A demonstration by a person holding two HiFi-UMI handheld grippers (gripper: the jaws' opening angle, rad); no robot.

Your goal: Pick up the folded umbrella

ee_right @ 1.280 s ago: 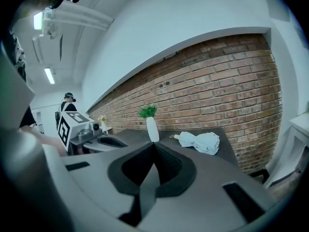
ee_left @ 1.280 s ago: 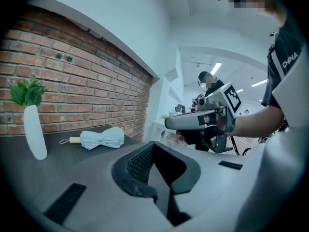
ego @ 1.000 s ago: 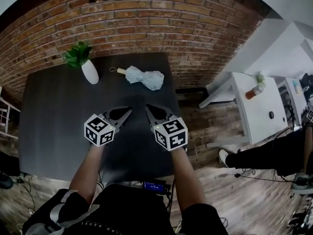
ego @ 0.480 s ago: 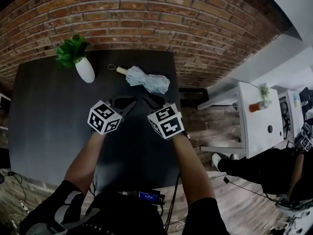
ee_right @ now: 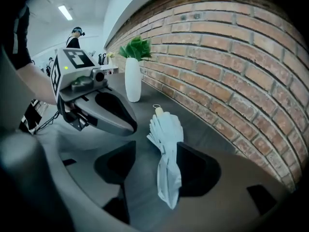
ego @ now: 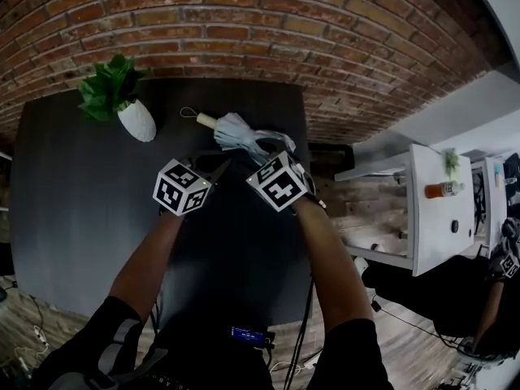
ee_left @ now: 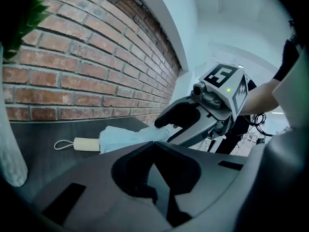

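While the dark table (ego: 81, 218) is running out to the brick wall (ego: 244, 23), the folded umbrella (ee_right: 166, 144) is lying flat between the right gripper's (ee_right: 154, 168) opening jaws. Just beside the umbrella, the left gripper (ee_left: 154, 163) is hovering, jaws pressed together. Farther left of the umbrella, a white vase (ego: 136, 122) is holding a green plant (ego: 106, 92).

Dark table (ego: 73, 210) by brick wall, pale blue folded umbrella (ego: 236, 132), white vase (ego: 136, 122) with green plant.
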